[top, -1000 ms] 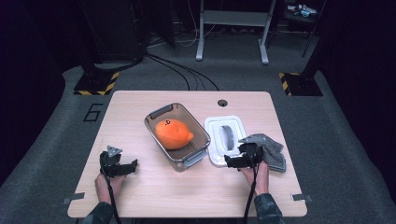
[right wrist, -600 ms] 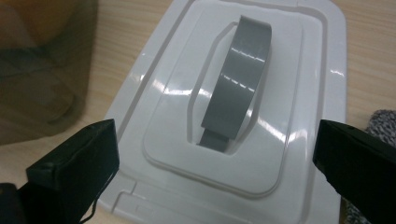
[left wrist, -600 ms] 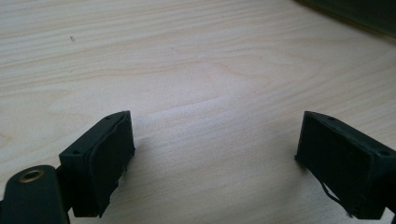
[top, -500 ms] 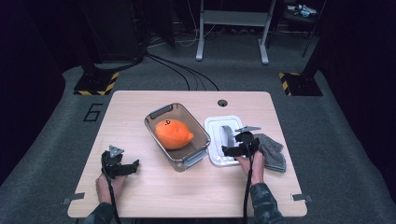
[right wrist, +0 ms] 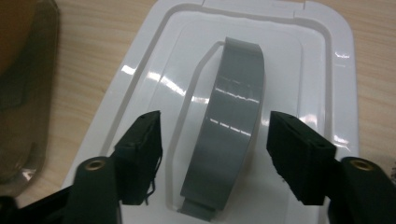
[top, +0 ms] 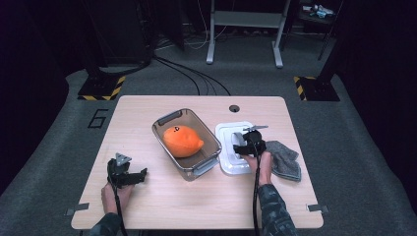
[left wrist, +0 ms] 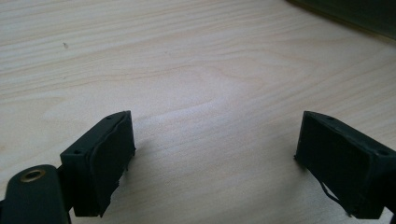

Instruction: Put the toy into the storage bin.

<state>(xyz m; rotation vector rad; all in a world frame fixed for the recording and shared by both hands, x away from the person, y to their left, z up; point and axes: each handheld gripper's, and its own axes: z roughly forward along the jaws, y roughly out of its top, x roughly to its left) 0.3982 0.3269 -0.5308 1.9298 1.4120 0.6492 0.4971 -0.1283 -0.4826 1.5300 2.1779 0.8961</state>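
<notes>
Tabletop (top: 196, 206) of pale wood fills the middle of the high view, and a white lid (top: 227, 135) lies flat on its right half, long axis running from the person's side toward the far edge. The right tongs (top: 244, 146) hang over that lid, held by the person's right hand (top: 261, 164), pointing left across it. Just left of the lid stands a clear bin (top: 184, 140) with grey handles, set at a slant, holding an orange plush toy (top: 182, 140) with a small dark mark on top that is too small to read. A grey cloth (top: 284, 159) lies just right of the lid. The left tongs (top: 132, 177) rest low near the front left corner, well apart from the bin. A dark "6" (top: 98, 118) is painted on the floor beside the table.

From the left gripper view, the left tongs (left wrist: 215, 163) stand wide apart over bare wood, clamping nothing.

From the right gripper view, the right tongs (right wrist: 215, 158) are spread, one jaw on each side of the lid's grey handle (right wrist: 233, 126), which runs lengthwise along the lid (right wrist: 149, 88) away from the camera. No lettering shows on it.
</notes>
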